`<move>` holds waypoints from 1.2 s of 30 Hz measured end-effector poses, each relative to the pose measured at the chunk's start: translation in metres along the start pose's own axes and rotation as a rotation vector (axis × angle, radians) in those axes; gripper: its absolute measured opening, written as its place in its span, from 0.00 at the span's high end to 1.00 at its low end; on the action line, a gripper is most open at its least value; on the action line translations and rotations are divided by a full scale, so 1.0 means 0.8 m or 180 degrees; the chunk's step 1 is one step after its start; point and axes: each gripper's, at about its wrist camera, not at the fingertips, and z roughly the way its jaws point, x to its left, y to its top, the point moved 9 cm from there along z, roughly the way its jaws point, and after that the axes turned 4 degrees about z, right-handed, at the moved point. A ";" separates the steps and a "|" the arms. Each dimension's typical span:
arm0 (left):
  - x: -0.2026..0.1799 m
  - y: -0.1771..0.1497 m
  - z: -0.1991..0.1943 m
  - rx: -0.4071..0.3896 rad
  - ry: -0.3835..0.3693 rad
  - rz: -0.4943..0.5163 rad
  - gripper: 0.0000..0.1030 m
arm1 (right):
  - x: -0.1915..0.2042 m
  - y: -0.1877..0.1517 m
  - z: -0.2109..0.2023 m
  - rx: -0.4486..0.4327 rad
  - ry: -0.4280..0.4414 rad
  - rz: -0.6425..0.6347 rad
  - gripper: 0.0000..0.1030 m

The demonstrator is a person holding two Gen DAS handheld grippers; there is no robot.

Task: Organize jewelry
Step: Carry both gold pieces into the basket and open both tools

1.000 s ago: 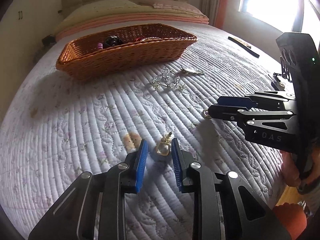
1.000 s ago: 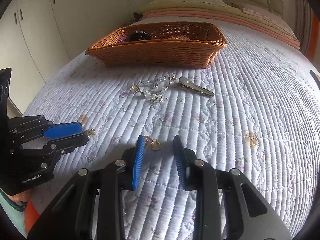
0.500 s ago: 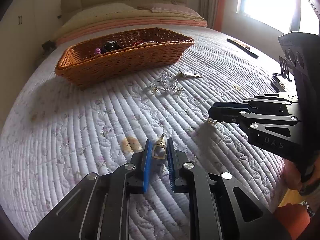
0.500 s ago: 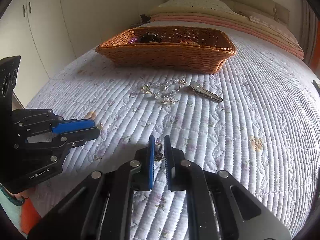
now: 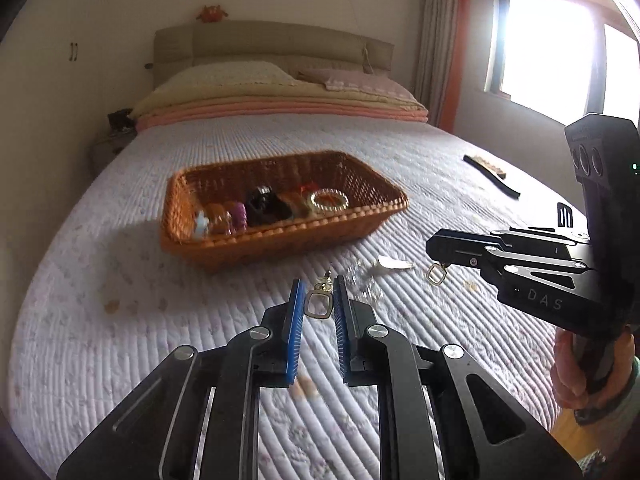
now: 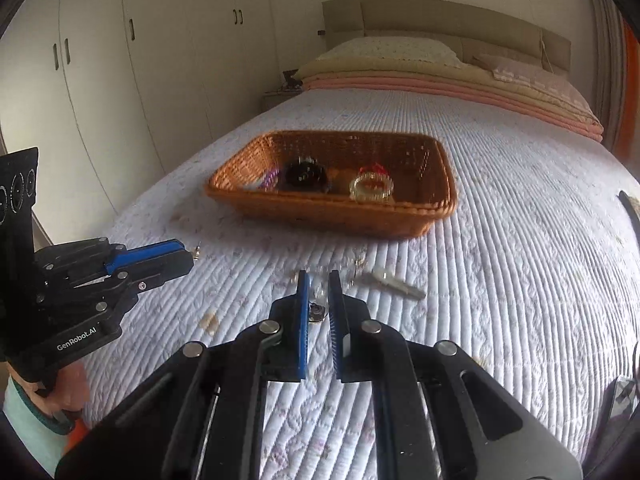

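Gold glints between the blue pads of the left gripper (image 5: 316,300), whose jaws are pinched nearly closed on a square-framed earring (image 5: 319,304) held clear of the bed. Its twin, a second earring (image 5: 436,274), dangles from the tip of the right gripper (image 6: 318,300), clamped just as tightly; from that gripper's own camera the piece is mostly hidden between the pads.

To my eye the job now is carrying both over to the wicker basket (image 5: 280,240), which already holds bracelets and hair ties. I'd keep each grip firm, travel level above the rim, and let go only once over the open middle, since such small pieces would bounce or snag on the weave.

On the quilt a clear beaded bracelet (image 5: 366,280) and a metal hair clip (image 6: 394,284) lie just in front of the basket, not yet collected. Underneath is a pale quilted bedspread (image 5: 120,280), soft and ridged. Pillows, a padded headboard, white wardrobes and a bright window ring the room.
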 end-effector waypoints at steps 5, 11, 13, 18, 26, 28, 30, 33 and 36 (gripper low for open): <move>0.033 0.061 0.020 -0.0161 0.0064 -0.0106 0.87 | -0.004 0.079 0.018 -0.0208 -0.0054 -0.0024 0.93; 0.074 0.096 0.083 -0.0088 0.0061 -0.0351 0.87 | -0.029 0.134 0.081 -0.0084 -0.0017 0.0166 0.93; 0.087 0.092 0.106 -0.0016 0.0054 -0.0458 0.87 | -0.038 0.139 0.109 0.0049 0.0018 0.0251 0.93; 0.108 0.076 0.140 0.0122 0.0084 -0.0571 0.87 | -0.061 0.133 0.168 0.0346 -0.0008 0.0439 0.93; 0.113 0.065 0.151 0.0231 0.0107 -0.0584 0.87 | -0.059 0.113 0.197 0.0479 -0.0044 0.0479 0.92; 0.111 0.064 0.148 0.0224 0.0099 -0.0565 0.80 | -0.059 0.113 0.193 0.0474 -0.0014 0.0517 0.92; 0.107 0.065 0.140 0.0190 0.0087 -0.0555 0.73 | -0.062 0.116 0.188 0.0446 -0.0017 0.0537 0.90; 0.098 0.070 0.119 0.0080 0.0029 -0.0538 0.69 | -0.069 0.117 0.168 0.0371 -0.0032 0.0532 0.78; 0.089 0.076 0.097 0.0010 0.0011 -0.0543 0.68 | -0.073 0.120 0.148 0.0311 -0.0062 0.0494 0.74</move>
